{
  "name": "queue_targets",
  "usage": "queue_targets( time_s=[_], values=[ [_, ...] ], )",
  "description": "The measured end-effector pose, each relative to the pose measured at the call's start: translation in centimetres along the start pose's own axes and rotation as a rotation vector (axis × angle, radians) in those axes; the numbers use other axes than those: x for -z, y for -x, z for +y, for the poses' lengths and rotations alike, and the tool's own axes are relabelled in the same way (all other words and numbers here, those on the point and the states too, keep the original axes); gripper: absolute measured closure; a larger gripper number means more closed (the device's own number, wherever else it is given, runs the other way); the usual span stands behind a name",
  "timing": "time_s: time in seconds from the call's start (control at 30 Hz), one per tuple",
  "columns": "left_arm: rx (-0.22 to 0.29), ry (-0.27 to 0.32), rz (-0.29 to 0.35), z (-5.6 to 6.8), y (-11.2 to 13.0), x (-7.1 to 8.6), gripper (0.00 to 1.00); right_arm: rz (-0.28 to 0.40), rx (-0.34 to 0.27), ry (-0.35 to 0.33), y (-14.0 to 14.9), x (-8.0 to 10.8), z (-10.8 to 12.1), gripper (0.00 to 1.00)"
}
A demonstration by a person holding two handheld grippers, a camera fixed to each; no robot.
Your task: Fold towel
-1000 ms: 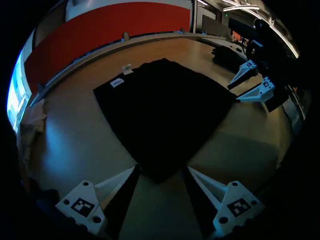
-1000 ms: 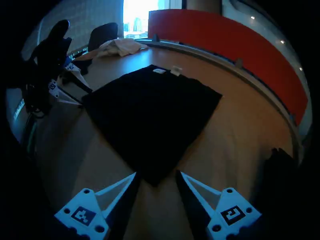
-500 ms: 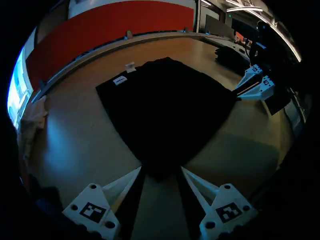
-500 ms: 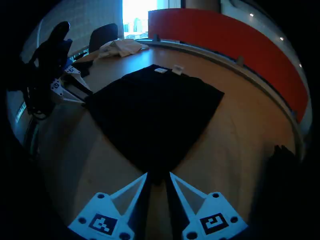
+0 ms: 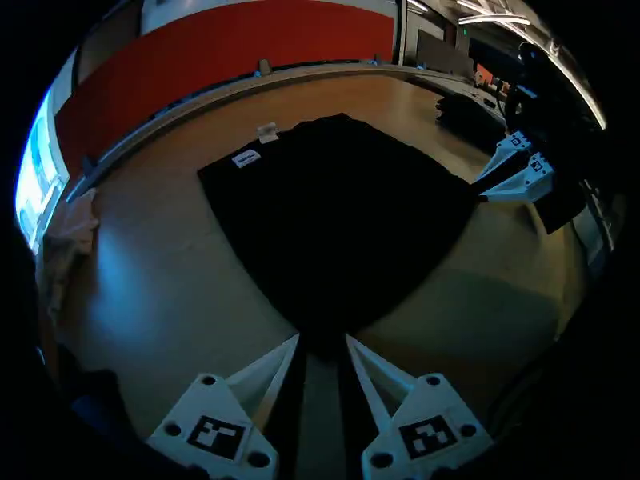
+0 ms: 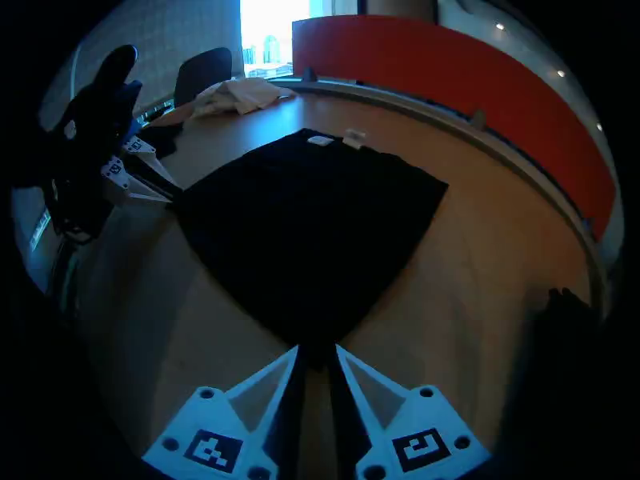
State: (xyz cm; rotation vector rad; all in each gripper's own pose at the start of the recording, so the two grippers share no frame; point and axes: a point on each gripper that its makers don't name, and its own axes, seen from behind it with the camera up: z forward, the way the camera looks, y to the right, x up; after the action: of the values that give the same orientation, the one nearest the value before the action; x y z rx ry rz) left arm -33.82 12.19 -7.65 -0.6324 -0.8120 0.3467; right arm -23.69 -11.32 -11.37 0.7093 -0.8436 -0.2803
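Towel point(image 5: 344, 216): black, spread flat on the wood table point(image 5: 160, 272), set like a diamond in both views, one corner pointing at each camera. White tag point(image 5: 248, 158) lay on its upper left part. A small white item point(image 5: 266, 132) sat on the table just beyond that edge.

Left gripper point(image 5: 322, 346), left gripper view, bottom centre: fingers narrow, near corner of towel lying between the tips. A thin strip of table showed between the fingers behind the corner. Could not tell whether the pads pressed the cloth.

Right gripper point(image 6: 317, 356), right gripper view, bottom centre: fingers narrow too, with another corner of the towel between the tips. Grip on the cloth could not be confirmed here either.

Cross-check: in the left gripper view, the right gripper point(image 5: 482, 190) appeared at upper right, its tips converging at the towel's right corner. In the right gripper view, the left gripper point(image 6: 170, 194) appeared at left, its tips at the towel's left corner, with a dark arm behind it.

Surroundings: a red wall panel point(image 5: 224, 56) ran across the top behind the table. A bright window point(image 6: 268, 36) was at the top of the right gripper view, with a dark chair point(image 6: 204, 72) just left of it. A pale cloth heap point(image 6: 240, 92) lay on the table's far end.
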Motion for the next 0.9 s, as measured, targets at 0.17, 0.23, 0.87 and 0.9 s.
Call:
queue_targets(
  time_s=[0.17, 0.23, 0.87, 0.9],
  values=[
    [-0.018, -0.009, 0.0, 0.3, 0.0, 0.0, 0.87, -0.003, -0.002, -0.003, -0.2, 0.0, -0.1, 0.86],
    [-0.011, -0.005, 0.001, 0.5, -0.1, 0.1, 0.88, -0.001, -0.002, 0.0, -0.3, 0.1, 0.0, 0.87],
    [0.082, 0.0, 0.035, 0.3, -2.7, 2.7, 0.88, 0.063, -0.012, 0.019, -3.4, 2.9, 0.8, 0.87],
    [0.088, -0.002, 0.039, 0.3, -3.0, 3.0, 0.88, 0.07, -0.011, 0.021, -3.8, 3.3, 0.8, 0.87]
  ],
)
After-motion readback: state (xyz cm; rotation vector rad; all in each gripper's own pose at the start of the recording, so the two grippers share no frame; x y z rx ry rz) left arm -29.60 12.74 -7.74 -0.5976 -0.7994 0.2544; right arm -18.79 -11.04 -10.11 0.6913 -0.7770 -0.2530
